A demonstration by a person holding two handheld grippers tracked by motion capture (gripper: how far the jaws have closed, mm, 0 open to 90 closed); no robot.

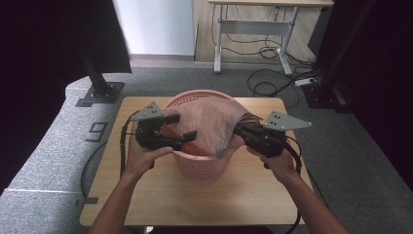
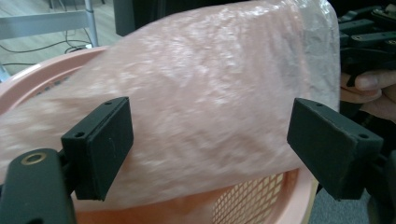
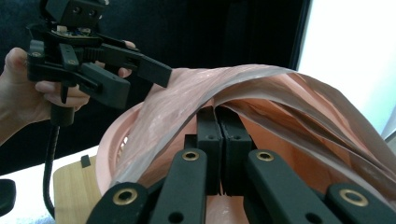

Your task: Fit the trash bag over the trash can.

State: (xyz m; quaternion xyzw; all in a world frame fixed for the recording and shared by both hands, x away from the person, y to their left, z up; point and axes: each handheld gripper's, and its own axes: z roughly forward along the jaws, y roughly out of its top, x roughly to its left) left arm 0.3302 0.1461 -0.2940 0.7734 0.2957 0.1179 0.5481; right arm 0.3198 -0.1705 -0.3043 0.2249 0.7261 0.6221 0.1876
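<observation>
A pink mesh basket [image 1: 202, 170] stands in the middle of the wooden table [image 1: 146, 195]. A thin pink plastic bag [image 1: 214, 122] lies draped over its mouth. My right gripper [image 1: 239, 129] is at the basket's right rim, shut on the bag's edge. In the right gripper view the jaws [image 3: 218, 140] are pressed together with the film [image 3: 280, 93] arching up from them. My left gripper [image 1: 181, 127] hovers over the left rim with its jaws wide apart. In the left gripper view the pads [image 2: 100, 144] stand clear of the bag [image 2: 210, 84], which lies just beyond them.
The basket takes up the table's centre, with bare wood in front of it and at both sides. A black stand foot [image 1: 100, 90] sits on the floor at the back left. A desk frame [image 1: 253, 29] with loose cables [image 1: 268, 80] stands behind the table.
</observation>
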